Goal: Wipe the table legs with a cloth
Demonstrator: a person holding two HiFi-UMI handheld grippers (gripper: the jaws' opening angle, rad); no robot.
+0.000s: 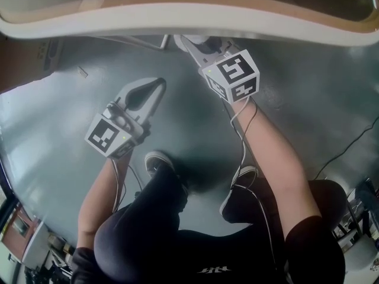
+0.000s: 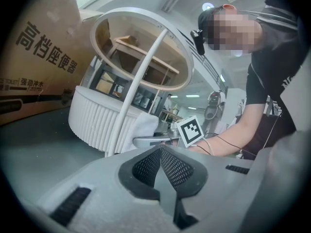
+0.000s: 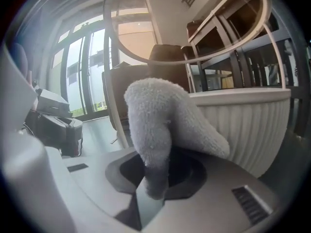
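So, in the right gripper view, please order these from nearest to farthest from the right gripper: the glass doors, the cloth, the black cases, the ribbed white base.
1. Cloth: pinched by the right gripper, centre.
2. Ribbed white base: just behind the cloth, at right.
3. Black cases: on the floor, at left.
4. Glass doors: behind the cases, far left.

floor (image 1: 59,158): grey, glossy | on it: ribbed white base (image 2: 95,123), cardboard box (image 2: 34,57), person's shoes (image 1: 157,160), black cable (image 1: 349,147)
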